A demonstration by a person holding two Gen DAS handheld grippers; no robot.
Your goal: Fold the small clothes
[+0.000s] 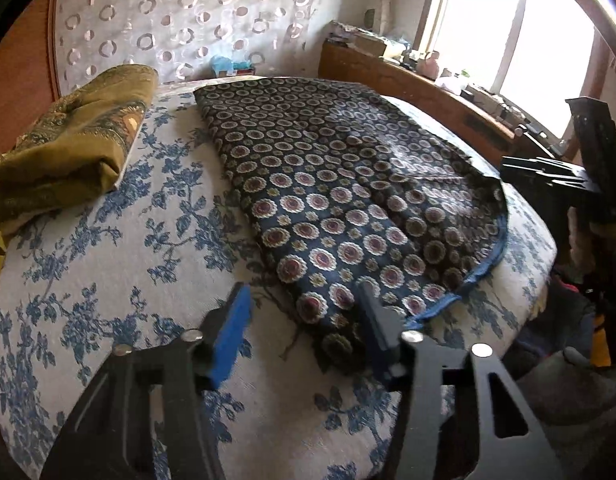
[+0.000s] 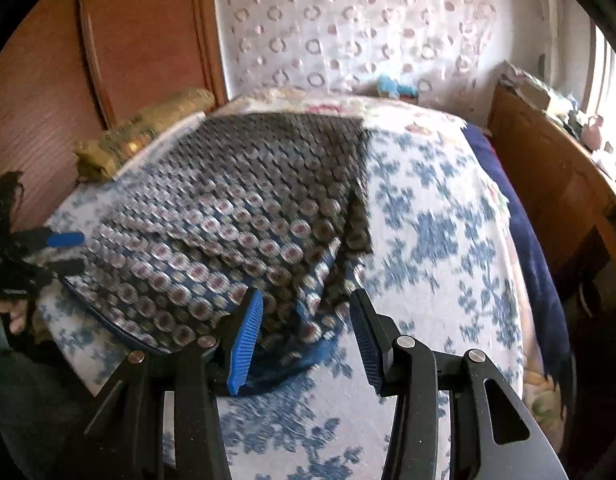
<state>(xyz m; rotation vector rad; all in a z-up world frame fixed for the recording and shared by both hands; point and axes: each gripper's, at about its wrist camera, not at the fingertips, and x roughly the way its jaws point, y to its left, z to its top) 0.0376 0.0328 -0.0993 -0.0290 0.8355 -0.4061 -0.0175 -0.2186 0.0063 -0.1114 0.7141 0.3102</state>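
Off to the left of my left gripper (image 1: 304,328), well apart from it, an olive cloth (image 1: 74,140) already lies folded on the bed (image 1: 108,280), so one piece looks done. The dark medallion-print garment (image 1: 347,200) lies spread just ahead, one side turned over itself; I judge it partly folded, with more folds left. My left jaws stand wide open and hold nothing, the right finger resting at the garment's near corner. My right gripper (image 2: 306,338) also has its jaws wide open and empty, the garment's blue-edged hem between and just ahead of them; the blur there keeps me from telling whether they touch it.
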